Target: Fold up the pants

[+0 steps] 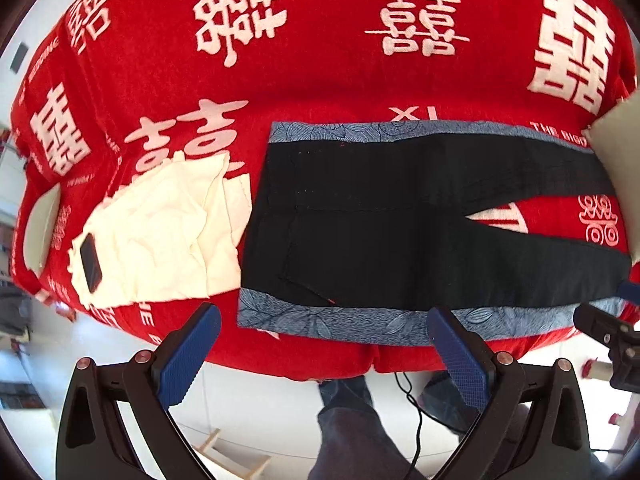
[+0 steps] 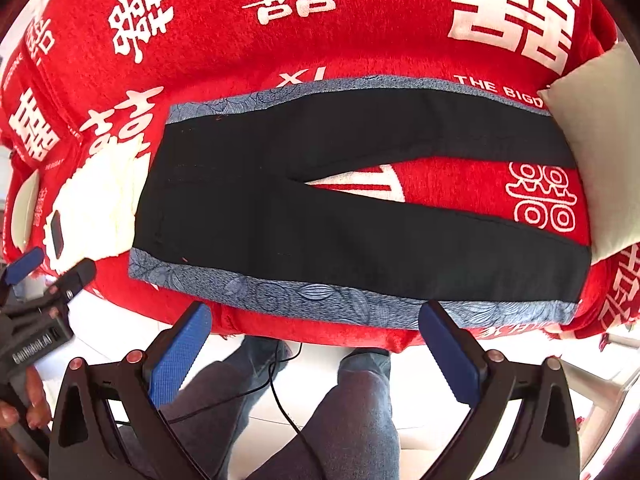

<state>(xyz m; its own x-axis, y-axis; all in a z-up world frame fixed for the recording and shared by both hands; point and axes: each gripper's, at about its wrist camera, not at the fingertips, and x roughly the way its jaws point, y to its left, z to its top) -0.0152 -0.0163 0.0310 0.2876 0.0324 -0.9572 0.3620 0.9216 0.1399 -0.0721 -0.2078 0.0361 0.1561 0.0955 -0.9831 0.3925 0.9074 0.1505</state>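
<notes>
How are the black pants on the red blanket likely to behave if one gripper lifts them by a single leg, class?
The pants lie flat with soft creases, so they will probably be floppy, the lifted leg draping rather than holding shape. The waist end looks wider and layered, so it may lag and drag. The fuzzy-looking red blanket could grip the cloth, so pushing might bunch it rather than slide it.

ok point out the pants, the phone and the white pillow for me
pants (image 2: 280, 216): right wrist view, on the black seat area just below the crotch.
phone (image 1: 91, 258): left wrist view, middle of its dark screen, lying on the cream cloth.
white pillow (image 2: 600, 152): right wrist view, centre of its face.
</notes>
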